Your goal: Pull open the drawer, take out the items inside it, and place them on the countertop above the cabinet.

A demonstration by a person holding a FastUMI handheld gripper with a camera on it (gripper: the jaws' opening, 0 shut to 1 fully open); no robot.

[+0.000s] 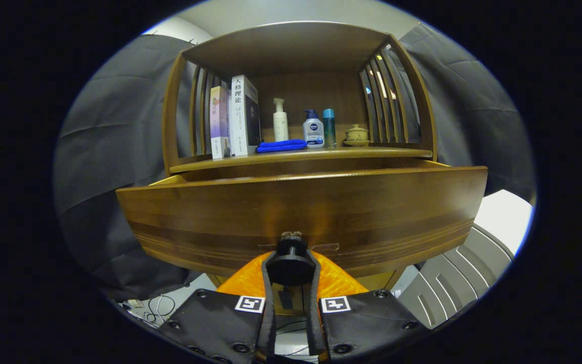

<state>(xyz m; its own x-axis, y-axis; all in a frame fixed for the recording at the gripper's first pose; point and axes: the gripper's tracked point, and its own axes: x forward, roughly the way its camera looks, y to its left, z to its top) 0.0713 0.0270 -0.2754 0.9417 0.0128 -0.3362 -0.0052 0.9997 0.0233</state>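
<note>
At the drawer (301,212) front, tongs (291,265) clamp the knob (291,253), drawer pulled out; next, release and reach inside.

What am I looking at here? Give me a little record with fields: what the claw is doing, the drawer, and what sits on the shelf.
gripper: both fingers closed on the drawer knob
drawer: pulled partly out of the cabinet; inside hidden by its front panel
countertop: two upright books, a folded blue cloth, a white pump bottle, a second pump bottle, a teal bottle, a small lidded cup
task stage: nothing taken out yet, as far as can be seen
</note>
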